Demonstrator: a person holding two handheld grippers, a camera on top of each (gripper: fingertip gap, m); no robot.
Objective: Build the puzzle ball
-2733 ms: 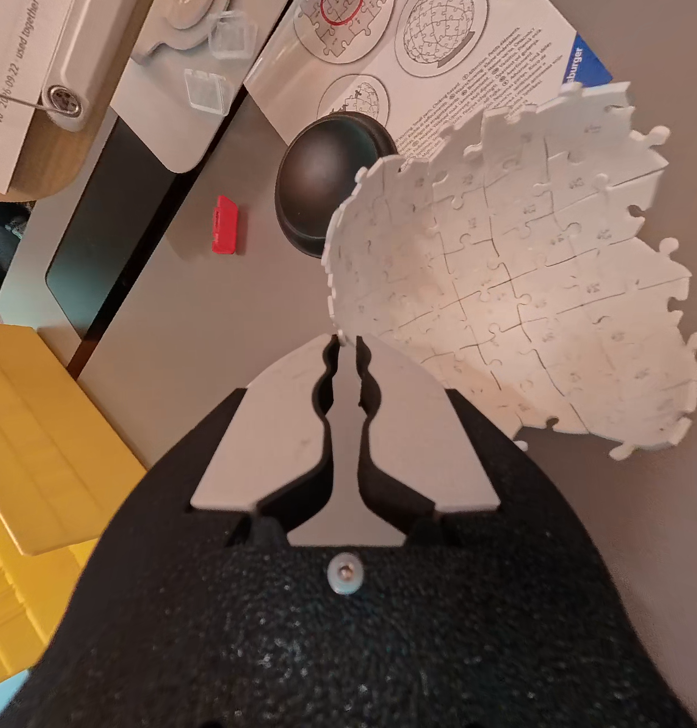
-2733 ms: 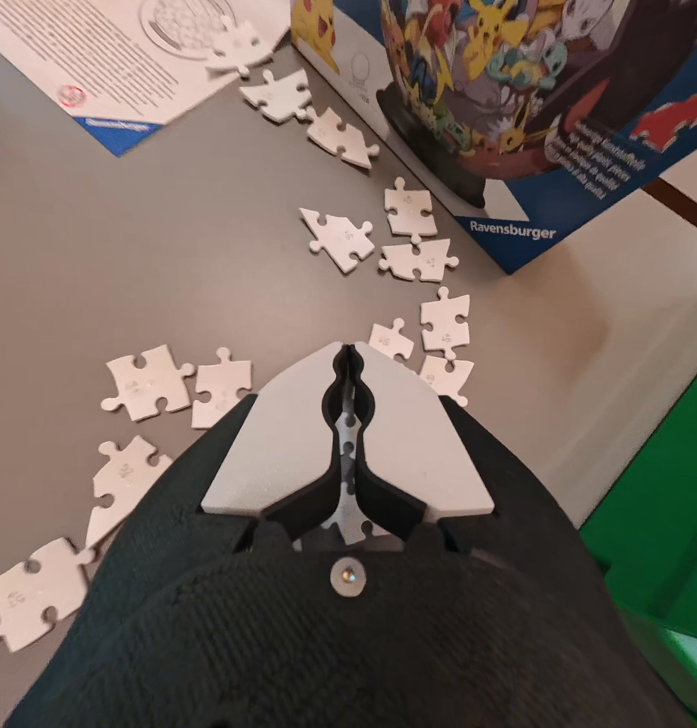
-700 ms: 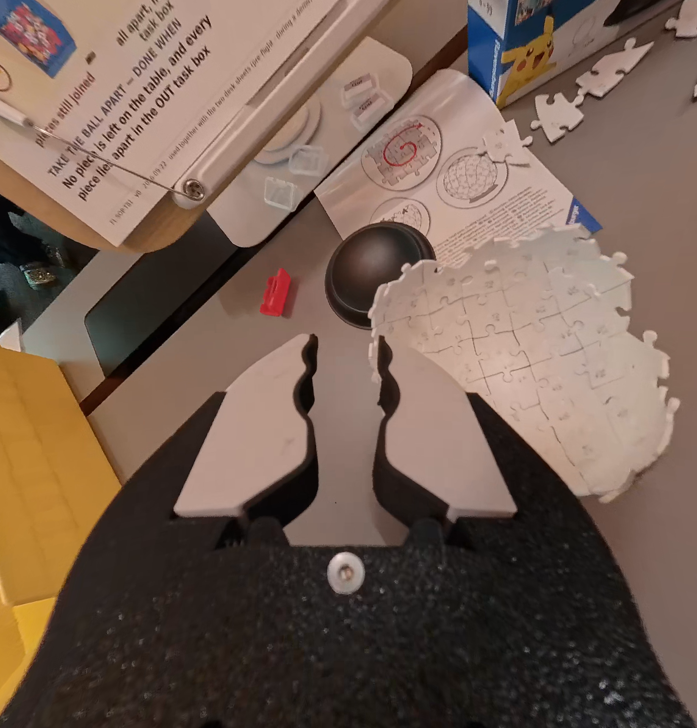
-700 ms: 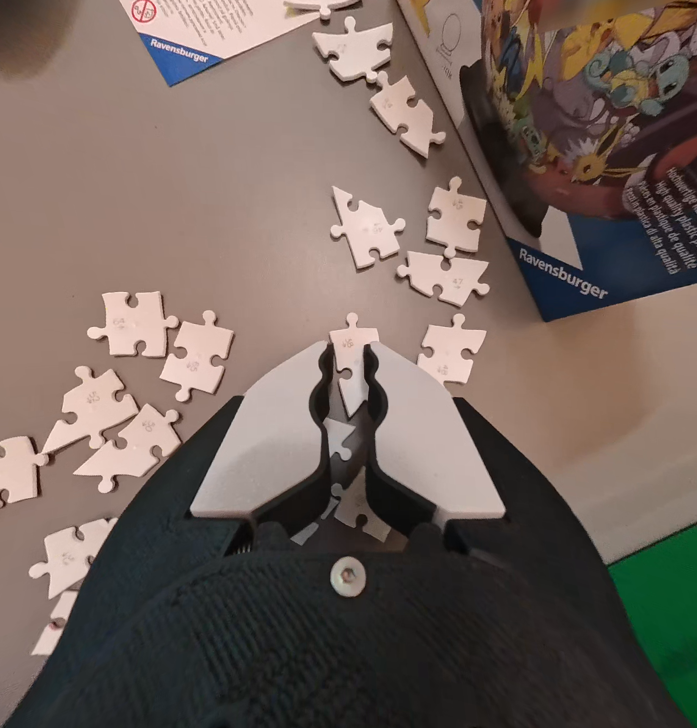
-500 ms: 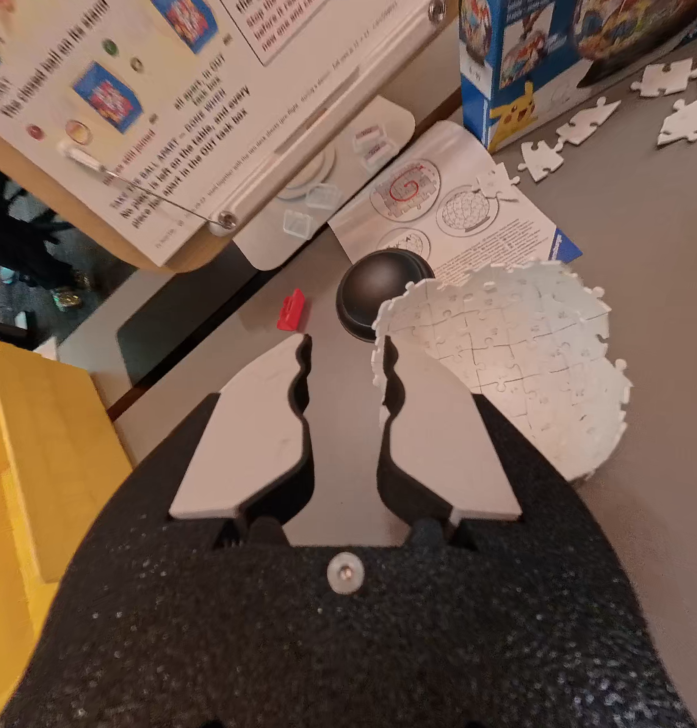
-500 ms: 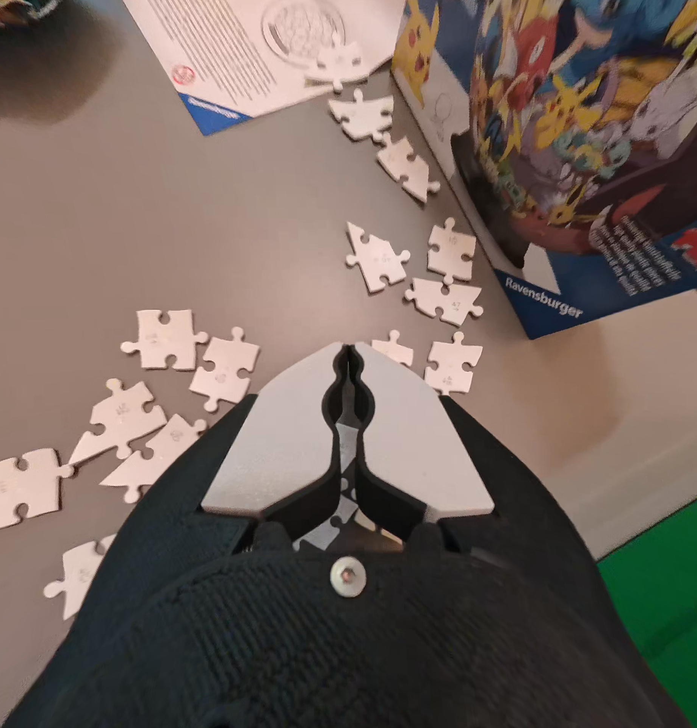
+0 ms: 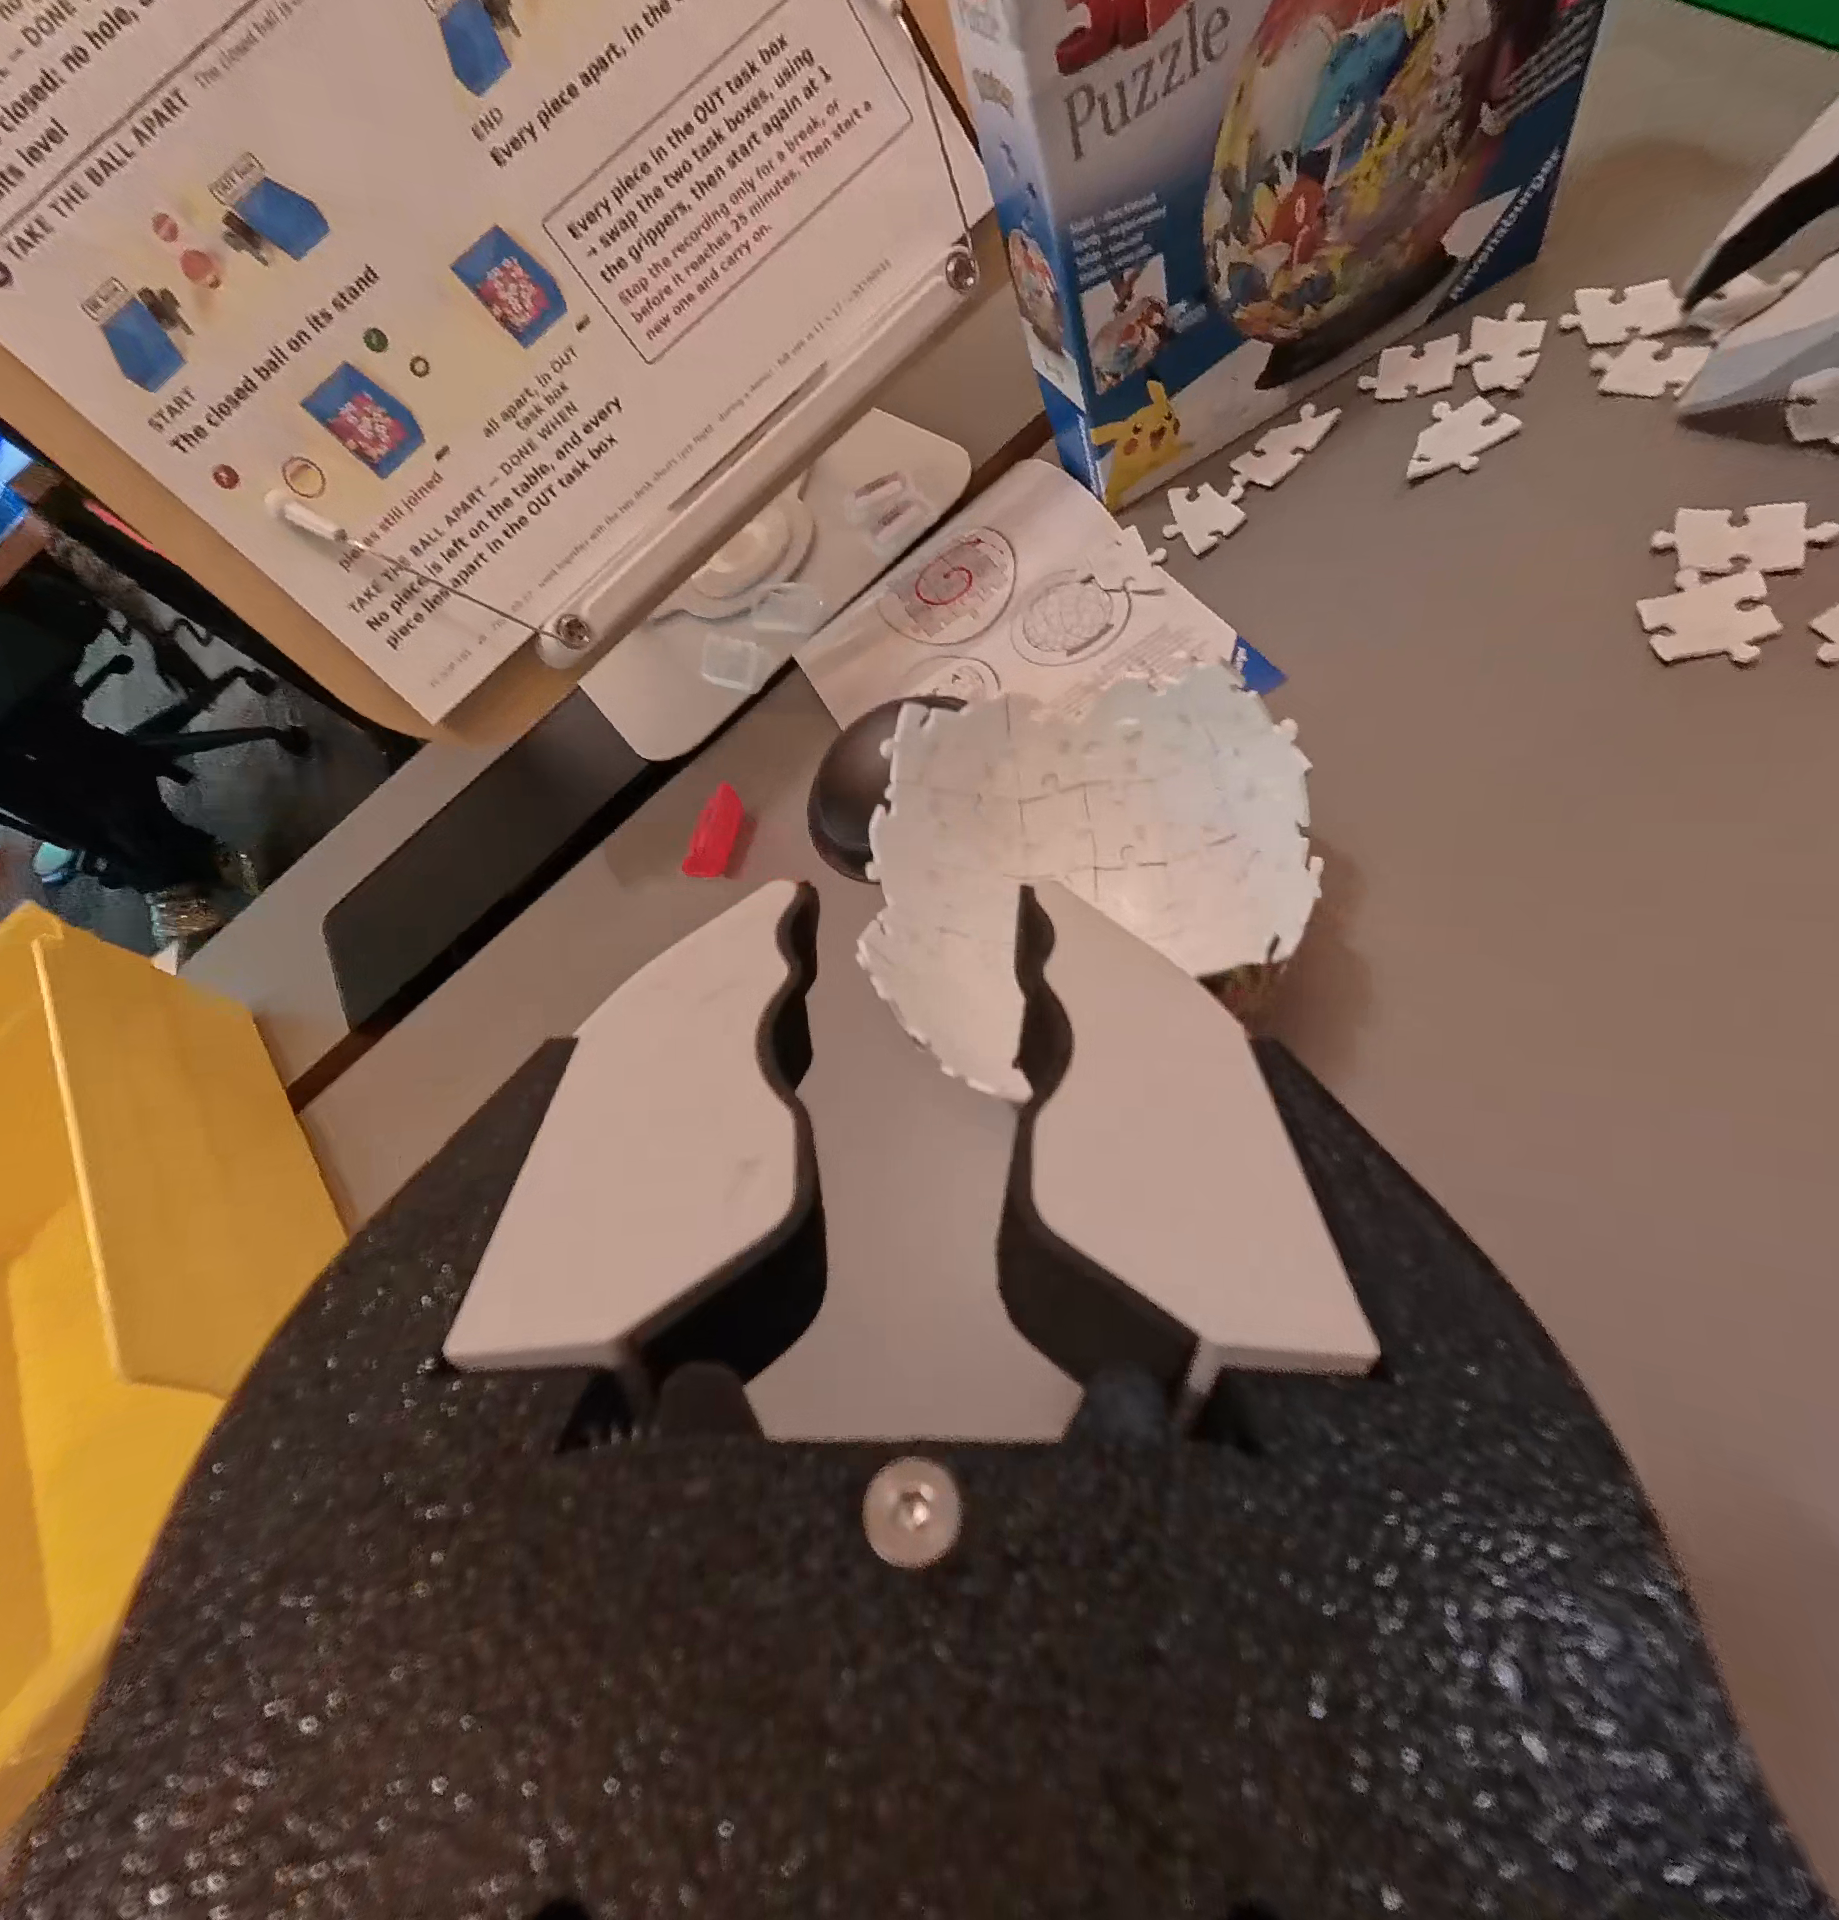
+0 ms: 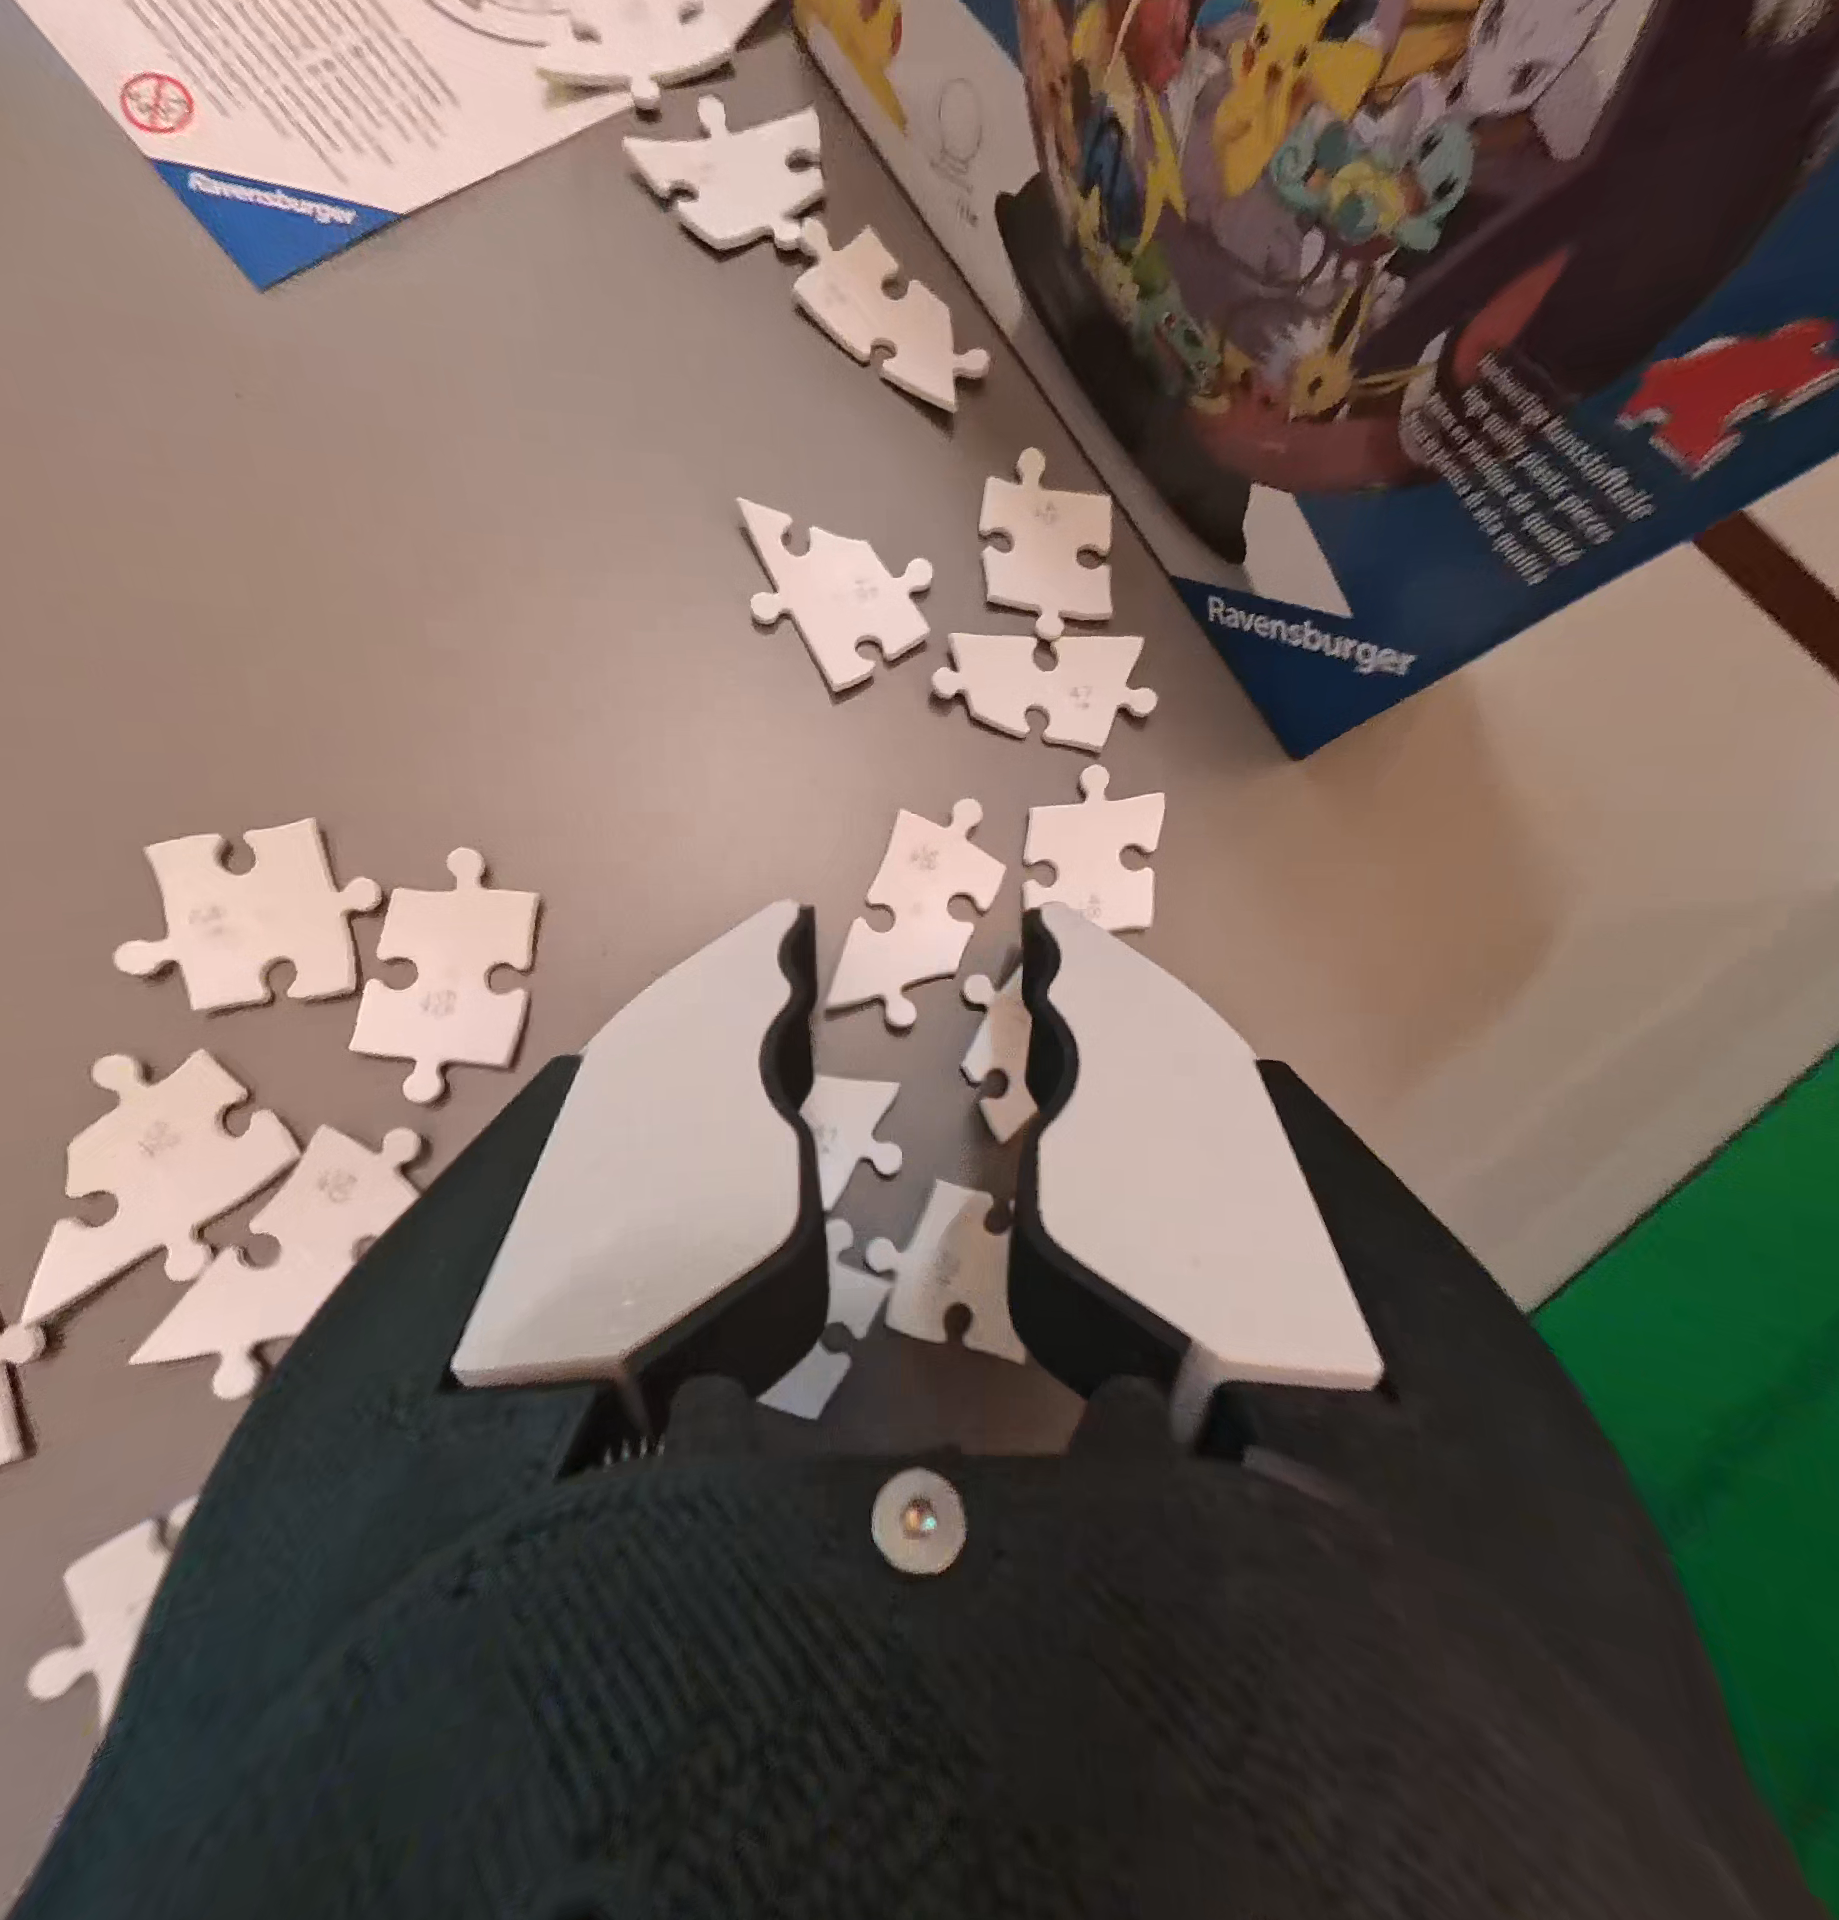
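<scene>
Both grippers are gaping empty, the left gripper (image 7: 917, 914) hovering beside the half-built shell (image 7: 1091, 831) at its one o'clock while the right gripper (image 8: 917, 935) is straddling a loose piece (image 8: 920, 920), risking a skidding, missed pinch.

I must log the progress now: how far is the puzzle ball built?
Done: a half-built shell of joined pieces lies on the table. In hand: nothing; left tongs and right tongs are open, the right above loose pieces. Left: many loose pieces remain.
</scene>
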